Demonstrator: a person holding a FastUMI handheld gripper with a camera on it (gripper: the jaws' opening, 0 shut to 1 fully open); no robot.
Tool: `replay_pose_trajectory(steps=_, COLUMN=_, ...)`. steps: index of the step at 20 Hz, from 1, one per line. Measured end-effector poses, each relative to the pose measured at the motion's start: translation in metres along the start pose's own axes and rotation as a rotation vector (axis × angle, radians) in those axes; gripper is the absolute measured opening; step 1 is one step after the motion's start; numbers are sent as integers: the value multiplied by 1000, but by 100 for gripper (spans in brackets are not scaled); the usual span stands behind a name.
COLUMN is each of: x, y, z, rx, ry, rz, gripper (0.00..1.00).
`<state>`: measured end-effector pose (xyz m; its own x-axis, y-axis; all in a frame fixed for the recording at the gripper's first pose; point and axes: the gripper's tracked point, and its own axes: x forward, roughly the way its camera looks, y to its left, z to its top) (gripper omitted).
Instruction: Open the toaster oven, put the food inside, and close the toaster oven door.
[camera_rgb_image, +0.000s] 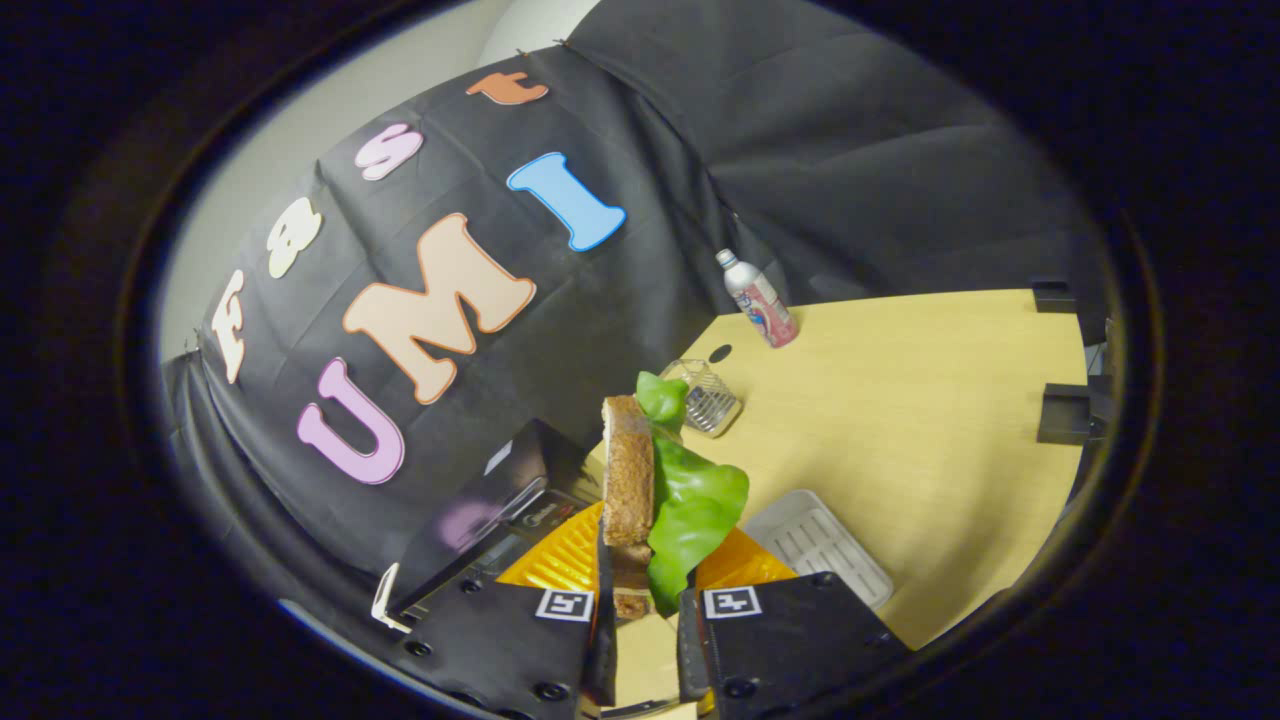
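The toaster oven (500, 500), a black glossy unit, sits at the left, beside the booth's cloth wall and just ahead of the gripper's left finger. Its dark surface reflects the wall. Whether its door is open cannot be told from this angle.

At the centre, the gripper (645, 600) is clenched on the food: a slice of brown bread (628, 485) with a green lettuce leaf (695, 510) lying against its right face. Both black fingers press on the lower end of this stack, which stands upright between them and rises clear of the wooden table (930, 400). Each finger carries a square printed marker near its tip.

Behind the fingers and under the food lies an orange ribbed plate (560, 560), touching the table. Just right of it rests a pale grey ribbed tray (825, 545), near the right finger.

Beyond the food stands a small clear glass (708, 397) with a ribbed pattern. Further back and to the right, a bottle (758, 298) with a pink label stands near the table's far edge, well apart from the gripper.
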<state>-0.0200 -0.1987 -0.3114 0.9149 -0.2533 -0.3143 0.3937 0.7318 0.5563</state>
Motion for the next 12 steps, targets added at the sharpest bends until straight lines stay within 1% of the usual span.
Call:
replay_pose_trajectory(steps=1, x=-6, y=10, z=-4, rx=17, ry=-2, rz=25, gripper=26)
replay_pose_trajectory(steps=3, x=-17, y=18, z=-2, rx=18, ry=-19, rz=39, gripper=25)
replay_pose_trajectory(steps=5, x=-29, y=30, z=-9, rx=26, ry=-7, rz=61, gripper=25)
replay_pose_trajectory(steps=8, x=-37, y=41, z=-30, rx=27, ry=27, rz=83, gripper=25)
replay_pose_trajectory(steps=10, x=-39, y=54, z=-49, rx=63, ry=61, rz=112, gripper=25)
replay_pose_trajectory(steps=12, x=-38, y=63, z=-67, rx=95, ry=89, rz=124, gripper=26)
